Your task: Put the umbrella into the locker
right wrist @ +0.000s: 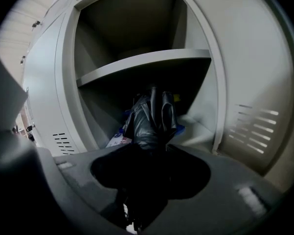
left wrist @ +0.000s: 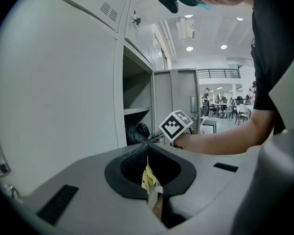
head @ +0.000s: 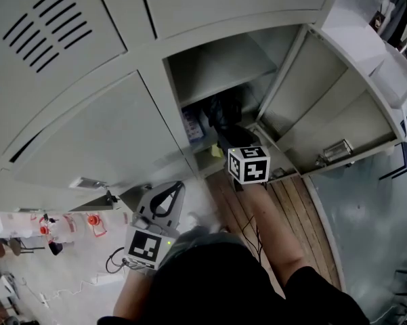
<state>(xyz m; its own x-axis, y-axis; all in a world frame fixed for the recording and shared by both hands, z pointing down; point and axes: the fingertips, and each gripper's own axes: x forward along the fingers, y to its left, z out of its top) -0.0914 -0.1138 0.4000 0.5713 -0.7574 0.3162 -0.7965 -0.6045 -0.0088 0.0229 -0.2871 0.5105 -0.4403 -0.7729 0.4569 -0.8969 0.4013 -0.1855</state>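
As the umbrella enters: right tongs (right wrist: pixel 147 153) clamp the folded black fabric umbrella (right wrist: pixel 151 116), its far end under the shelf of the open grey metal locker (head: pixel 305 93).
Next, probably: push deeper, then release.
Edges: grey shelf (right wrist: pixel 147 62) above, blue-white packet (right wrist: pixel 118 140) left; freer room right.
Left tongs (head: pixel 180 185): tips together on a yellowish scrap (left wrist: pixel 147 177), outside the locker.

Umbrella (head: pixel 223 117) x1, grippers (head: pixel 178 187) (head: pixel 229 143) x2 (open locker (head: pixel 220 66) x1).

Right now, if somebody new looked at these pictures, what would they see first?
Probably the black folded umbrella, gripped in the right gripper and poking into the open locker, just under its shelf. Next, the checkered marker cube on that gripper, bright against the dark opening. The left gripper hangs lower down, near the closed door beside it.
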